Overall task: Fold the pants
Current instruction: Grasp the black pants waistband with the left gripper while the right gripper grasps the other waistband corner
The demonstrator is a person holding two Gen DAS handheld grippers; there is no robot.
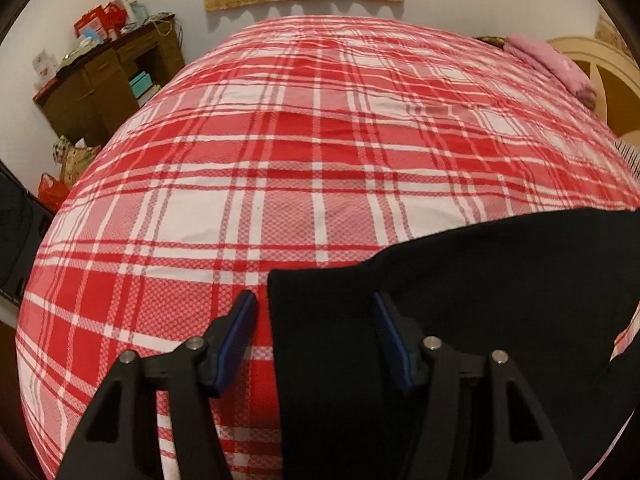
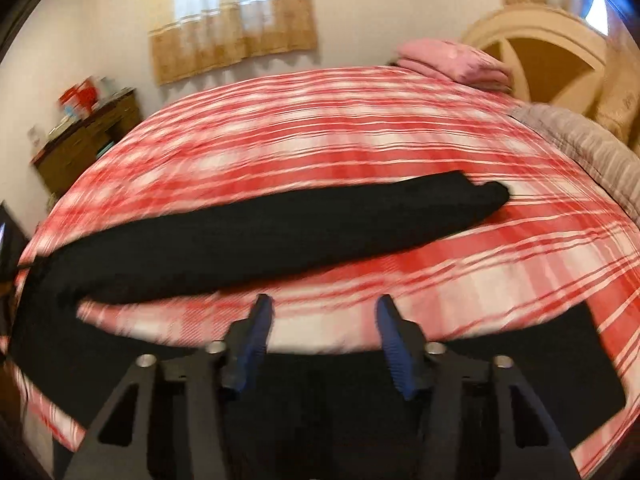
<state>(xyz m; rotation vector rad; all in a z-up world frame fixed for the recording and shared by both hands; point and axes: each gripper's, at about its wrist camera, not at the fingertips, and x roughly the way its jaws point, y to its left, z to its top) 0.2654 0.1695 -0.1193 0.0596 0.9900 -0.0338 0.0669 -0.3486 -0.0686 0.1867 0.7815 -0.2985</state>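
On the red-and-white plaid bedspread [image 1: 280,140] lie the black pants [image 2: 280,228], spread across the near part of the bed. In the left wrist view the left gripper [image 1: 316,312] hangs with its blue-padded fingers wide apart over the cloth's edge, one finger above the plaid, the other above black fabric. The right gripper [image 2: 324,316] is likewise spread, holding nothing; its view is blurred. A pink pillow [image 2: 452,64] rests by the headboard [image 2: 540,48].

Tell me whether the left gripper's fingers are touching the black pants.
Cannot tell. In the left wrist view the left gripper is open, straddling the edge of the black pants; its right finger overlaps the cloth, but nothing shows whether it rests on it or hovers above.
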